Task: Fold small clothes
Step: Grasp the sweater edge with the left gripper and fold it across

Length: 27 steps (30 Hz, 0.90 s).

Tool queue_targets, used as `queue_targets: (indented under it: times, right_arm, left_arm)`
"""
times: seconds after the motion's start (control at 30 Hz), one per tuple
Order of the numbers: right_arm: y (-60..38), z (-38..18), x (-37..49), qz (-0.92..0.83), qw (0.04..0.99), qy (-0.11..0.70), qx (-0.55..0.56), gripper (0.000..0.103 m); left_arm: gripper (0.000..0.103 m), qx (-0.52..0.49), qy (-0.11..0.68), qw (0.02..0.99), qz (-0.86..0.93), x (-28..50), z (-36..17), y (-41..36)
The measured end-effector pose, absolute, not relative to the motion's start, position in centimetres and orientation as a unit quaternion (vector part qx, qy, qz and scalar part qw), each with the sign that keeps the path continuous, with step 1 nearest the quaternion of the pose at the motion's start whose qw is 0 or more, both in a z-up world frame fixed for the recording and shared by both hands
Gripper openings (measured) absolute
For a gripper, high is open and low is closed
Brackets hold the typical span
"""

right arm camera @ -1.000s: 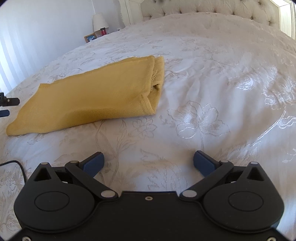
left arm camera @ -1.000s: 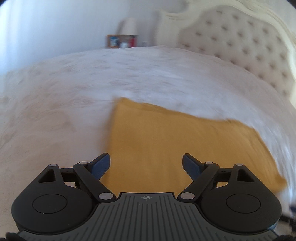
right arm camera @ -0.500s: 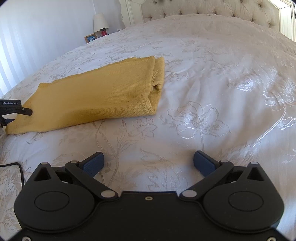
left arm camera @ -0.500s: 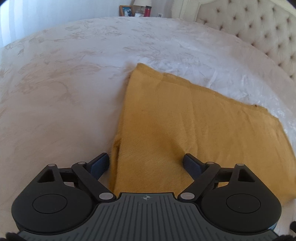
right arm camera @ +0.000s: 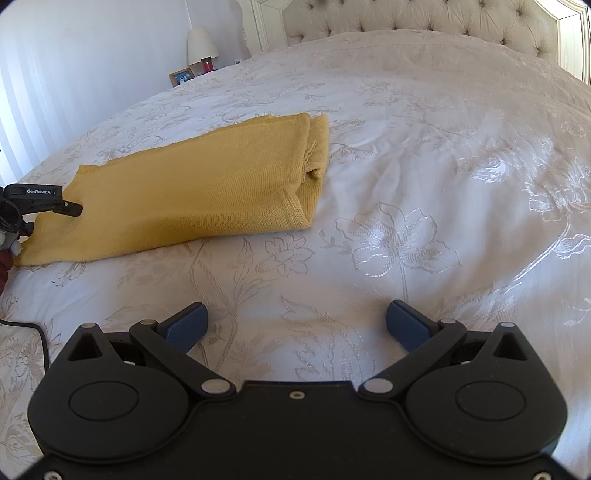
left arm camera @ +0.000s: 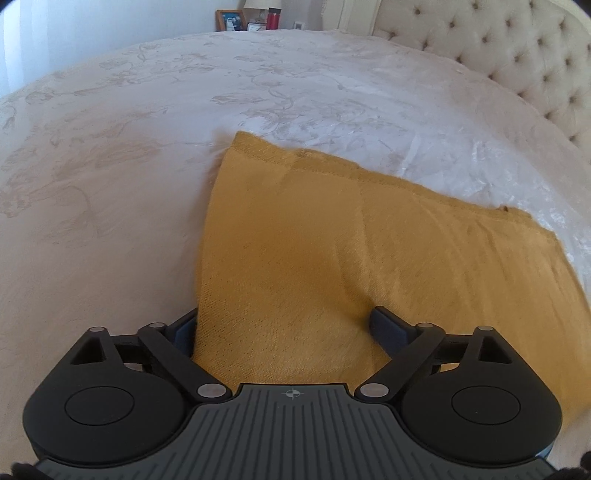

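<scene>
Garment [right arm camera: 192, 192] lengthwise toward headboard [right arm camera: 406, 18]

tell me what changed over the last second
The left gripper moved in on the near end of the yellow garment, its open fingers now straddling that edge; nothing gripped yet. The right gripper stayed open above the bedspread, and the garment hasn't shifted.

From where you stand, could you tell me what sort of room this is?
Most likely a bedroom: a tufted headboard, a wide floral bedspread with a folded yellow garment on it, and a lamp beside a framed photo at the bedside.
</scene>
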State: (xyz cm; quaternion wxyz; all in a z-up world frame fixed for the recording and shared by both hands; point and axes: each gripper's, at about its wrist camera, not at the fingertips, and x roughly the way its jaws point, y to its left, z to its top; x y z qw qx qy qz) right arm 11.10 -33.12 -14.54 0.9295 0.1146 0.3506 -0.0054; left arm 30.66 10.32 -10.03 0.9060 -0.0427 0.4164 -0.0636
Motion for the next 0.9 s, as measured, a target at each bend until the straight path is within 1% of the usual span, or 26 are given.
queue_targets:
  times: [0.03,0.1,0.13,0.17,0.2,0.37,0.57,0.73,0.83,0.9]
  right_arm:
    - [-33.1,-14.5,11.1,-0.005,0.929,0.351,0.115,0.103]
    - [-33.1,-14.5,11.1,-0.005,0.93,0.351,0.115,0.103]
    - [-33.1,-14.5,11.1,-0.006,0.93,0.35,0.115,0.103]
    - [-33.1,-14.5,11.1,-0.005,0.93,0.35,0.115,0.103]
    - [-33.1,-14.5,11.1,-0.006,0.93,0.35,0.115,0.103]
    - [-33.1,-14.5,11.1,-0.005,0.929,0.351,0.116,0.103]
    - [-33.3,-14.4,11.2,-0.002,0.928,0.353,0.122,0.103]
    - [-33.9,-14.2,11.2,0.004,0.923,0.358,0.139,0.103]
    - [-34.3,-14.0,11.1,0.01,0.92,0.362,0.152,0.103]
    - [-34.5,-14.0,11.1,0.013,0.917,0.365,0.162,0.103]
  left_arm:
    - [0.082,-0.045,0.414,0.907,-0.069,30.6,-10.0,10.3]
    - [0.053,-0.051,0.408,0.908,-0.083,30.6,-9.8,10.3]
    - [0.043,-0.056,0.408,0.907,-0.09,30.6,-9.7,10.3]
    - [0.024,-0.066,0.409,0.904,-0.103,30.6,-9.5,10.4]
    - [0.016,-0.079,0.413,0.9,-0.117,30.7,-9.4,10.4]
    - [0.014,-0.043,0.405,0.905,-0.123,30.4,-7.4,8.6]
    - [0.014,-0.071,0.386,0.91,-0.135,29.9,-2.8,5.8]
    - [0.014,-0.055,0.374,0.909,-0.178,30.0,0.2,0.0]
    - [0.014,-0.032,0.371,0.906,-0.199,30.2,0.4,-4.5]
    - [0.015,-0.017,0.374,0.902,-0.212,30.3,-0.4,-7.4]
